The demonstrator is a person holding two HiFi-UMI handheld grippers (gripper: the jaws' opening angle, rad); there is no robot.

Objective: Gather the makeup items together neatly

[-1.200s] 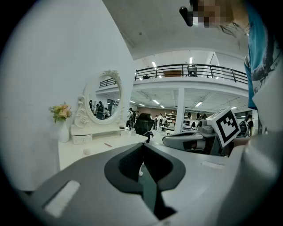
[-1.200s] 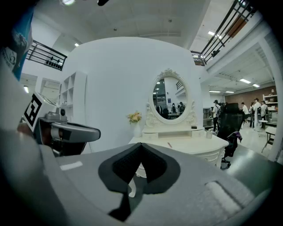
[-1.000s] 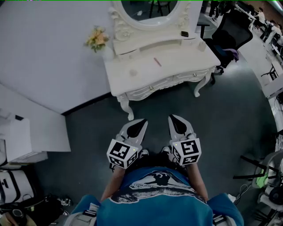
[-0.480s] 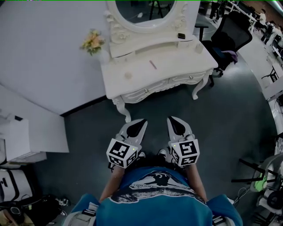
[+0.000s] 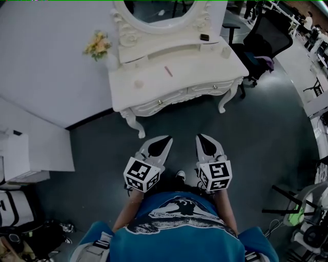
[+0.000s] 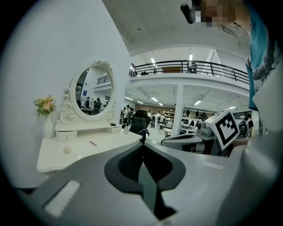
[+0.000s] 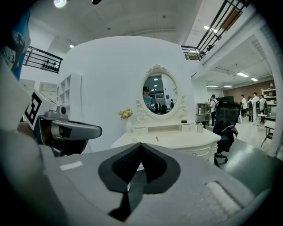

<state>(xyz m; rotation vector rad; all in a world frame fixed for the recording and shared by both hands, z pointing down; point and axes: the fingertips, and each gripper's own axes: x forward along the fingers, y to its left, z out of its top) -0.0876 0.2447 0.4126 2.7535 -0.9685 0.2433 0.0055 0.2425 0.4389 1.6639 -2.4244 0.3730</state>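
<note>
dressing table (image 5: 197,69) far centre | mirror (image 5: 156,13) at its far edge | flowers (image 5: 97,45) far-left corner | stick (image 5: 168,71) mid-top, round pad (image 5: 138,83) left of it | chair (image 5: 269,38) right of table

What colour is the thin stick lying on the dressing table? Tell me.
Pinkish red. The head view shows the stick best, against the white tabletop.

No readable text, label, brand or number anywhere in view.

The dressing table (image 5: 195,66) looked like white-painted wood, smooth with a soft sheen, below a glossy glass mirror (image 5: 159,11). The floor (image 5: 256,138) was dark, matt and smooth. The left gripper (image 5: 167,138) and right gripper (image 5: 199,136) were matt grey plastic with finely textured black pads (image 6: 128,163). The shirt (image 5: 177,235) was blue cloth.
</note>
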